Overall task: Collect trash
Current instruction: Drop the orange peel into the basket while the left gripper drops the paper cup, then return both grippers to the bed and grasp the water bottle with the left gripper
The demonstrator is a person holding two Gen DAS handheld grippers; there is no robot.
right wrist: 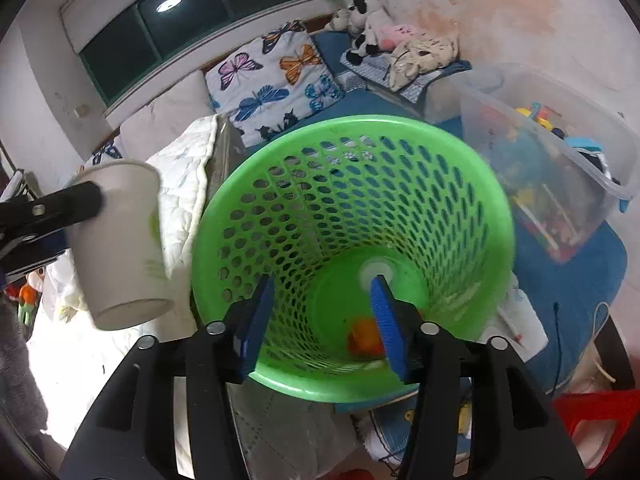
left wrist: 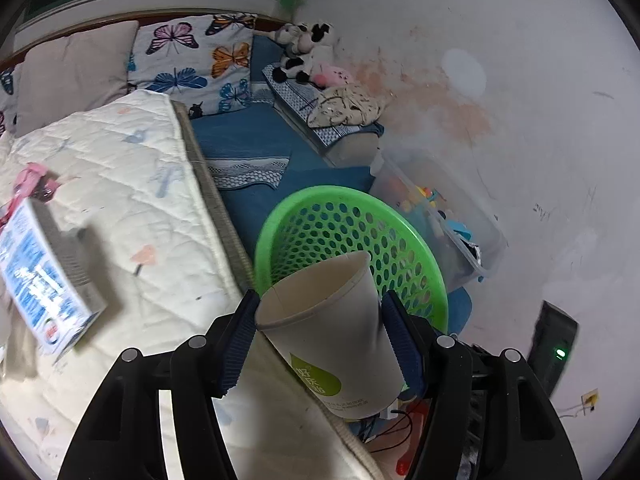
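1. Left wrist view is showing the bed, where a white quilted blanket (left wrist: 120, 184) is lying across the left half beside a blue sheet (left wrist: 256, 140), with a butterfly-print pillow (left wrist: 196, 56) leaning at the head.
2. A clear storage bin (right wrist: 552, 168) of toys is sitting just beside the basket, on its far right in the right wrist view.
3. The green perforated basket (right wrist: 400, 184) is standing upright at the bed's edge, its mouth facing the right camera; an orange item (right wrist: 366, 338), too blurred to identify, is lying on its floor.
4. The right gripper (right wrist: 322, 320) is hovering over the basket's near rim with its blue pads spread apart, holding nothing.
5. The left gripper (left wrist: 320, 344) is clamping a white paper cup (left wrist: 332, 332) between its blue pads, one on each side of the cup wall. The cup is tilting, its open mouth pointing up and away, and it is hanging in the air just beside the basket's rim, not inside it.
6. A blue-and-white carton (left wrist: 44, 276) is lying on the blanket, well apart from the basket, looking smeared by motion.
7. Plush toys (left wrist: 300, 52) are sitting in the far corner against the wall.
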